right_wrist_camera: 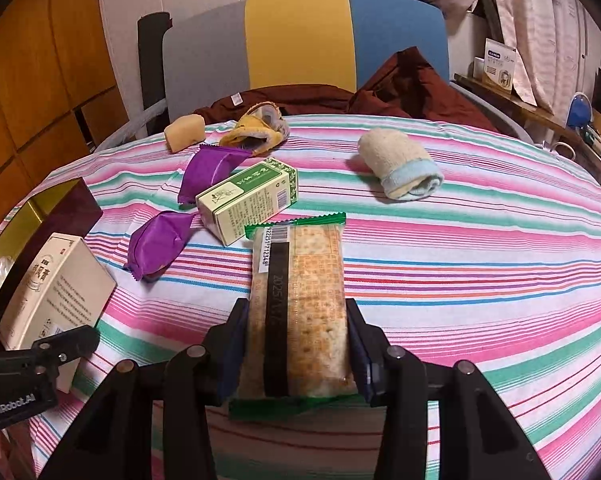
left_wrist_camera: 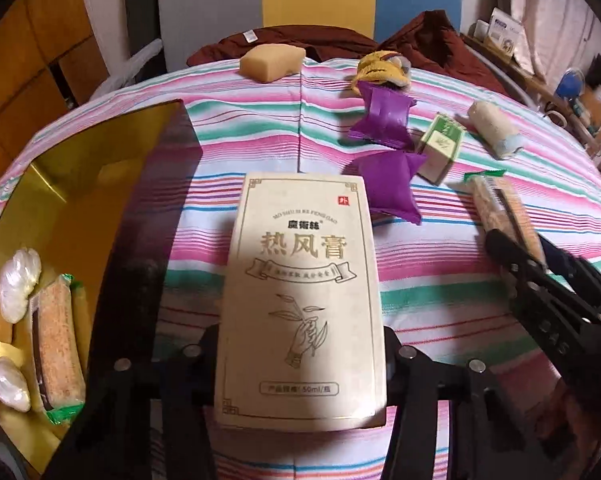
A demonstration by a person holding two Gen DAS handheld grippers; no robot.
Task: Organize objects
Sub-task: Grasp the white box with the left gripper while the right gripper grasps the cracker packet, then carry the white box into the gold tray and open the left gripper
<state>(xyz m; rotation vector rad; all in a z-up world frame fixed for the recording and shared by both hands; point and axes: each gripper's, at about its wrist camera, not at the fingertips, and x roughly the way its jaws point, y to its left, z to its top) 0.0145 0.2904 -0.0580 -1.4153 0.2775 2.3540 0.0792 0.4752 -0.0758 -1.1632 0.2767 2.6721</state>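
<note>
cracker pack [right_wrist_camera: 298, 312]: clamped by right hand-held gripper [right_wrist_camera: 298, 344] | cream box [left_wrist_camera: 304, 300]: clamped by left hand-held gripper [left_wrist_camera: 300, 360], bottom hidden

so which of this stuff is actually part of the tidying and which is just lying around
Part of the job:
- cream box, clamped in the left gripper
- cracker packet, clamped in the right gripper
- gold tray, already holding another cracker packet
- purple sachets, green carton, rolled towel: probably next

Just lying about:
- maroon garment
- chair
</note>
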